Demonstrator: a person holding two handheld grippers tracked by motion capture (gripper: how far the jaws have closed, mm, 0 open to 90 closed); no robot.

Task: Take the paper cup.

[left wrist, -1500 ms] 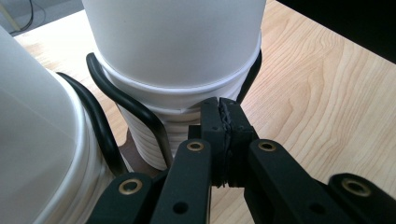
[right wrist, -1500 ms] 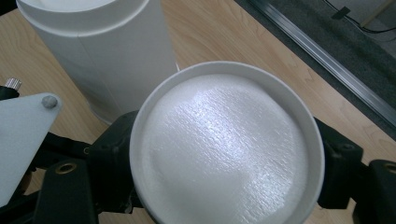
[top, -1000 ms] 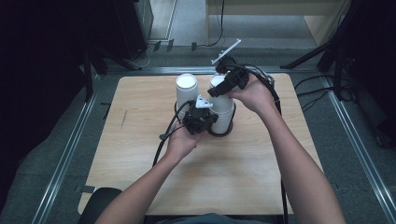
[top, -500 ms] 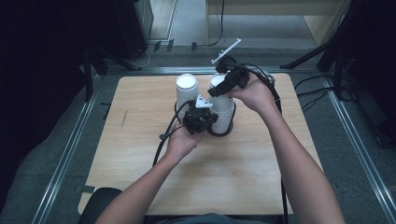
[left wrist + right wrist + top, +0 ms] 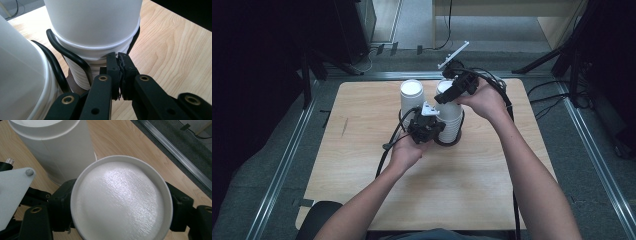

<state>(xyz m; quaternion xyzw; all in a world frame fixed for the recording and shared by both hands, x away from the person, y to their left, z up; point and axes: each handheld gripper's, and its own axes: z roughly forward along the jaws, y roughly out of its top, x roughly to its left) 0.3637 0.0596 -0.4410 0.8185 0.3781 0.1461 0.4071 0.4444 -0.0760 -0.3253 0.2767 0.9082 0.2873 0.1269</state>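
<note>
Two stacks of upturned white paper cups stand on the wooden table [image 5: 362,165]. The left stack [image 5: 412,97] stands free. My right gripper [image 5: 451,94] comes from above onto the right stack [image 5: 452,120], and its jaws are shut on the sides of the top cup [image 5: 120,202]. My left gripper [image 5: 432,125] rests low against that stack, jaws shut together with nothing seen between them. Its fingertips [image 5: 112,58] touch the stacked rims [image 5: 82,67] near the bottom. A black cable [image 5: 72,58] loops around the stack's foot.
The free stack [image 5: 57,150] stands close beside the held one, with the left gripper's grey plate [image 5: 12,192] in front of it. Metal rails [image 5: 282,165] edge the table. Bare wood lies in front of the cups and to both sides.
</note>
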